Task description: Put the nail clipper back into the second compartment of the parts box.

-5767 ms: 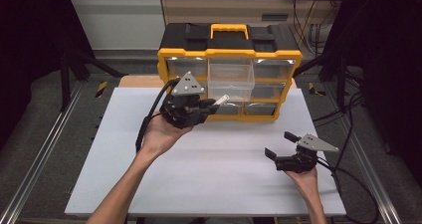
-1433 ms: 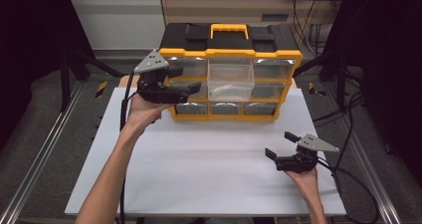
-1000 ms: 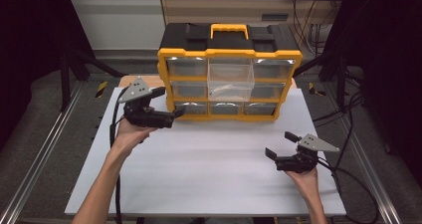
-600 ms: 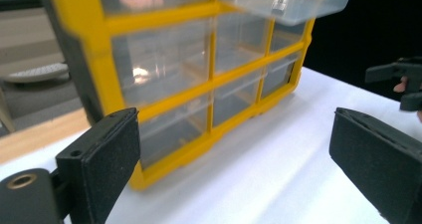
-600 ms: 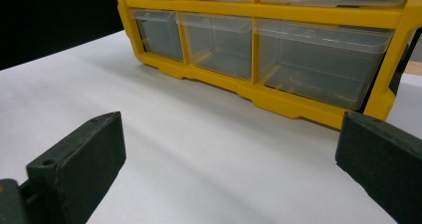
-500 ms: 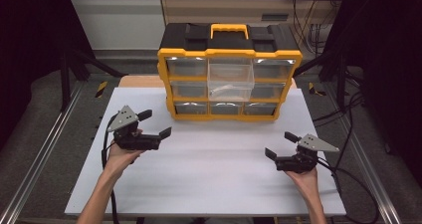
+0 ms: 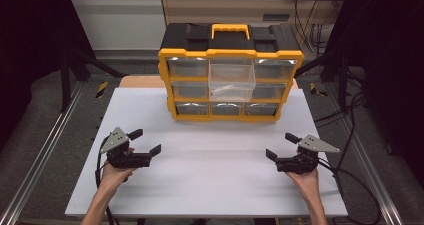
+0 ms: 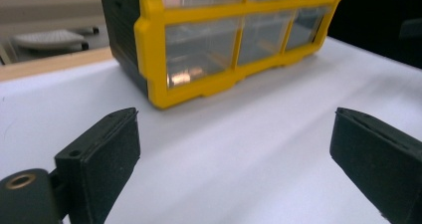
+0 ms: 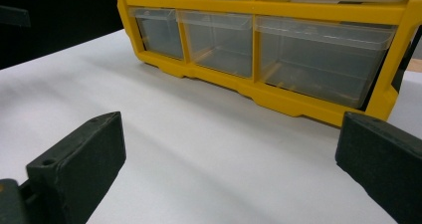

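Yellow plastic frames the organiser (image 7: 230, 75), a black-topped case with a yellow carry handle (image 7: 230, 31) and three rows of three clear drawers. It stands at the far middle of the white tabletop (image 7: 210, 175), well apart from both of my claws. The centre drawer (image 7: 231, 80) sits pulled out from the frame and reaches lower than its neighbours; a small pale item seems to lie inside it, too blurred to identify.

Handling, by my estimate:
- Drawer walls are thin, stiff, clear plastic: light, smooth and liable to slip or crack under a hard pinch.
- Best hold is the front lip of the centre drawer, one jaw inside and one outside; a flat push on the front face should seat it.
- The case itself looks heavy enough to stay put under a gentle push, though I would not rely on that.

My left claw (image 7: 142, 146) rests near the front left of the tabletop, jaws spread wide, holding nothing. My right claw (image 7: 280, 146) rests near the front right, jaws likewise wide and empty
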The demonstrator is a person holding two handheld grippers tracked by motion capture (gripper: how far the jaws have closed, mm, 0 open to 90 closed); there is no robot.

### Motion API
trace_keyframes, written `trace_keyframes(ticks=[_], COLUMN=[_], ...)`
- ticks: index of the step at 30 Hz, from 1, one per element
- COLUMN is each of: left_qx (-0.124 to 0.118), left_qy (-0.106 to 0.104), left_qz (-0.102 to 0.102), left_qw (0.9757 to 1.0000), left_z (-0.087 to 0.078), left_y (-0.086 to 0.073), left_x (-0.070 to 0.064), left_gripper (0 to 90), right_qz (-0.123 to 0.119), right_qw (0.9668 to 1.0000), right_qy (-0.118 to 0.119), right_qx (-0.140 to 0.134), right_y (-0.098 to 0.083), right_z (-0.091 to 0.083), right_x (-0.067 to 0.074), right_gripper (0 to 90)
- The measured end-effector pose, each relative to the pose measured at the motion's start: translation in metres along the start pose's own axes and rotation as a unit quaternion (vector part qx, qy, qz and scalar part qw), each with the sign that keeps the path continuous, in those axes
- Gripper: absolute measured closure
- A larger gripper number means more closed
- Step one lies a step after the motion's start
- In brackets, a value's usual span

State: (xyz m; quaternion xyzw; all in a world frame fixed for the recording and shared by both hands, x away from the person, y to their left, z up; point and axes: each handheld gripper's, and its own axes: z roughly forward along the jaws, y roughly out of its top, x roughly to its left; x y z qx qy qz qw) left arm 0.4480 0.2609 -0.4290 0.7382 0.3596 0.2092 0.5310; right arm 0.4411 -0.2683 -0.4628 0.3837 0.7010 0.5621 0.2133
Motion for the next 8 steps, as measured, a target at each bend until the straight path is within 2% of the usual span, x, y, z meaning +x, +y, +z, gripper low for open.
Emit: trace_keyframes(ticks=[3,8], left_qx=[-0.014,-0.012], left_qy=[0.003,0.013], left_qz=[-0.005,-0.002], left_qw=[0.9999,0.9998], left_z=[-0.004,-0.008], left_y=[-0.003,-0.014], left_x=[0.000,0.003], left_gripper=[4.9,4.7], right_qz=[0.000,0.001], right_qw=[1.0000,1.0000], right_qy=[0.000,0.002], right_qx=[-0.001,-0.001], right_y=[0.000,-0.001], right_z=[0.000,0.000], right_x=[0.000,-0.001], right_gripper=[0.2,0.2])
